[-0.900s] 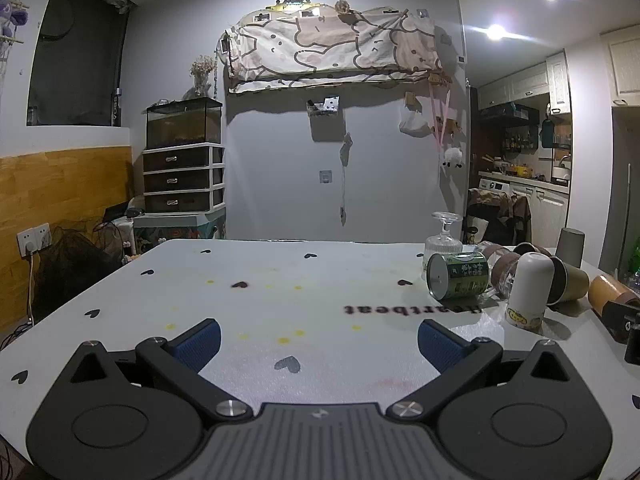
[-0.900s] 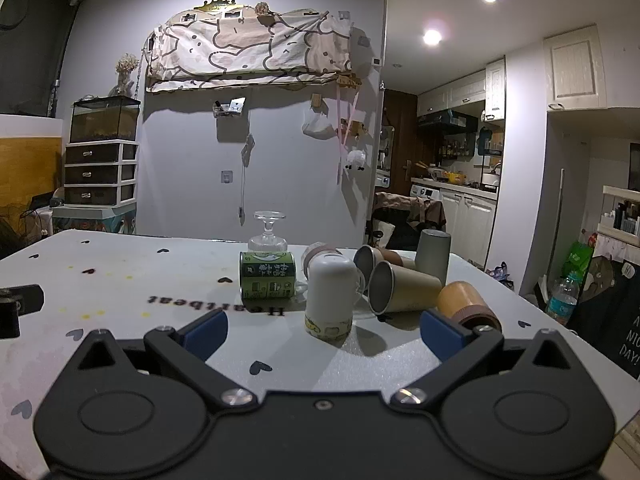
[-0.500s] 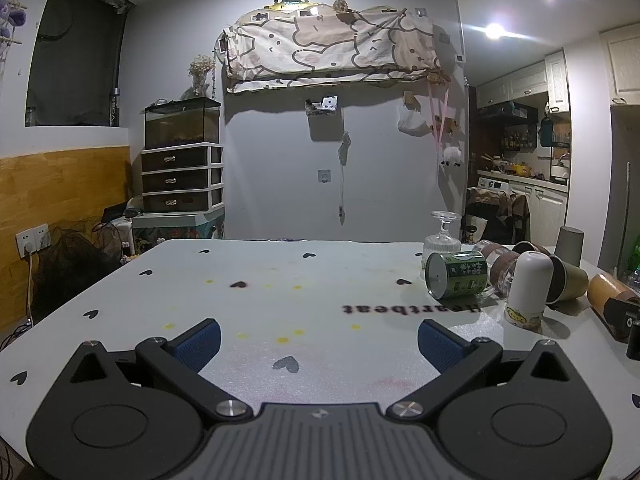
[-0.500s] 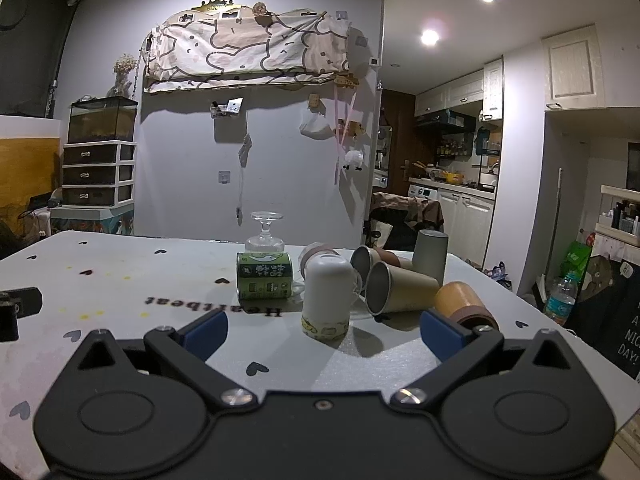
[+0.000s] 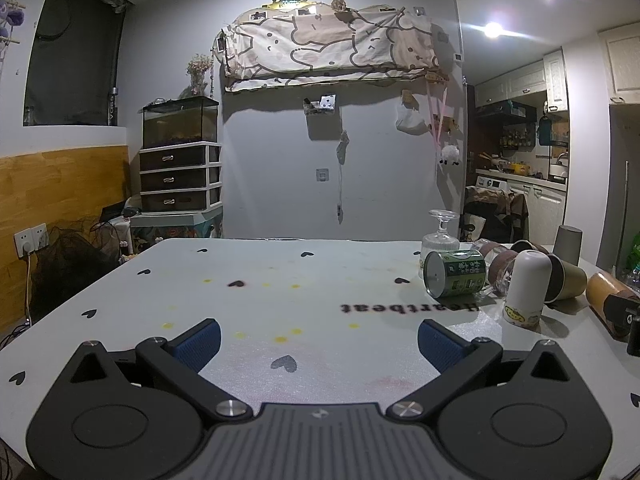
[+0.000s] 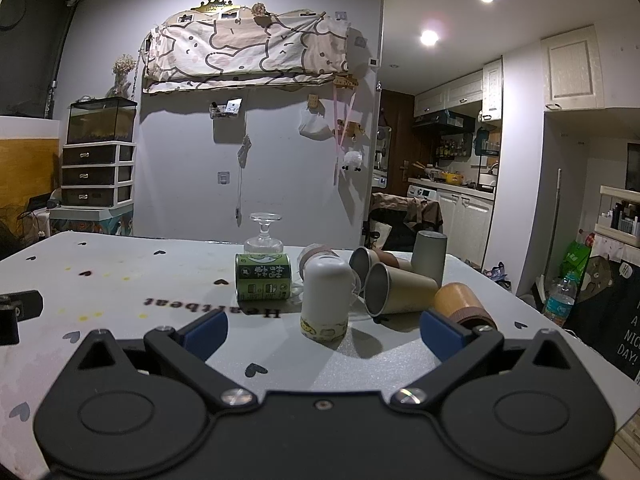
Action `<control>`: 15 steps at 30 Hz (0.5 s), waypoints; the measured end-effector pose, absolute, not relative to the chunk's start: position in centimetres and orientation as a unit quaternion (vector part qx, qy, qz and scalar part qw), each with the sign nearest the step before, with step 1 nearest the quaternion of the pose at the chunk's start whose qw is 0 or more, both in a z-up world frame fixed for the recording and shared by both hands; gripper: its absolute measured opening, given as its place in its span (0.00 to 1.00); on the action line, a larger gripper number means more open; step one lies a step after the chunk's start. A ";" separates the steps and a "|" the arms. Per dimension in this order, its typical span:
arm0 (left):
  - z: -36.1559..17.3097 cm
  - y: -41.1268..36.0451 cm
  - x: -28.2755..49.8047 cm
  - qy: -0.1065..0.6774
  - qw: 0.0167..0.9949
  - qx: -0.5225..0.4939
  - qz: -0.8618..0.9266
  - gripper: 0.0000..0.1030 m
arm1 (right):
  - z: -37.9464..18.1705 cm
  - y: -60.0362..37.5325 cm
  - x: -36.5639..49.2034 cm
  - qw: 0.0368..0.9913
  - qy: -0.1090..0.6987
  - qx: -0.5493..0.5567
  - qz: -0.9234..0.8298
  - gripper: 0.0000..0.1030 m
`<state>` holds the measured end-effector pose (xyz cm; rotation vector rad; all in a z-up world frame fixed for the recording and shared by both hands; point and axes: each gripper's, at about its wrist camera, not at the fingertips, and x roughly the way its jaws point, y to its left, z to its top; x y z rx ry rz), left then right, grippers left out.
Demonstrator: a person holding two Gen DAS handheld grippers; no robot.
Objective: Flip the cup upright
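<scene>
— Two grippers, left gripper [image 5: 318,338] and right gripper [image 6: 323,330]: we've got both jaws spread wide, holding nothing.

— Yep. We see the white cup [image 6: 325,295] upside down on the tabletop [image 5: 280,300], bare surface leftward, other cups crowding its right.

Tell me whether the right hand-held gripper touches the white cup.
Apart. The right wrist view shows bare table between the open right hand-held gripper and the white cup.

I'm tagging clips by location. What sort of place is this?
Most likely a small home: a dining table strewn with cups, a kitchen with white cabinets behind, and a fish tank on plastic drawers.
</scene>
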<state>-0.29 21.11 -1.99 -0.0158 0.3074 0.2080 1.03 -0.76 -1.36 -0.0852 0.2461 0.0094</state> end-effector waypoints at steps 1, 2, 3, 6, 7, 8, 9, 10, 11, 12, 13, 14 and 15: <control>-2.1 21.1 -0.3 0.153 0.983 -0.008 0.104 1.00 | -1.4 -0.8 1.0 0.992 0.123 -0.042 0.005 1.00; -2.2 21.0 -0.3 0.153 0.983 -0.008 0.104 1.00 | -2.0 -1.1 1.6 0.992 0.123 -0.042 0.004 1.00; -2.4 21.0 -0.2 0.152 0.983 -0.008 0.104 1.00 | -2.5 -1.4 2.2 0.991 0.124 -0.040 0.002 1.00; -1.9 21.2 -0.3 0.153 0.983 -0.008 0.103 1.00 | -2.6 -1.6 2.4 0.991 0.124 -0.040 0.001 1.00; -2.0 21.1 -0.3 0.154 0.983 -0.008 0.103 1.00 | -2.6 -1.6 2.4 0.991 0.124 -0.040 0.001 1.00; -2.1 21.0 -0.3 0.154 0.983 -0.008 0.103 1.00 | -2.7 -1.7 2.5 0.991 0.124 -0.040 0.002 1.00; -1.9 21.2 -0.3 0.153 0.983 -0.007 0.103 1.00 | -2.8 -1.7 2.6 0.991 0.124 -0.040 0.002 1.00; -2.0 21.2 -0.3 0.153 0.983 -0.008 0.103 1.00 | -2.6 -1.6 2.4 0.991 0.124 -0.040 0.001 1.00; -1.9 21.3 -0.4 0.154 0.983 -0.008 0.103 1.00 | -2.7 -1.6 2.5 0.991 0.124 -0.040 0.001 1.00; -2.0 21.2 -0.4 0.154 0.983 -0.008 0.104 1.00 | -2.6 -1.6 2.5 0.991 0.125 -0.039 0.001 1.00; -2.2 21.2 -0.4 0.153 0.983 -0.008 0.104 1.00 | -2.6 -1.6 2.5 0.991 0.125 -0.039 0.001 1.00; -2.3 21.2 -0.4 0.154 0.983 -0.008 0.103 1.00 | -2.7 -1.8 2.6 0.991 0.125 -0.039 0.001 1.00; -2.0 21.3 -0.5 0.154 0.983 -0.008 0.103 1.00 | -2.7 -1.8 2.7 0.991 0.125 -0.038 0.001 1.00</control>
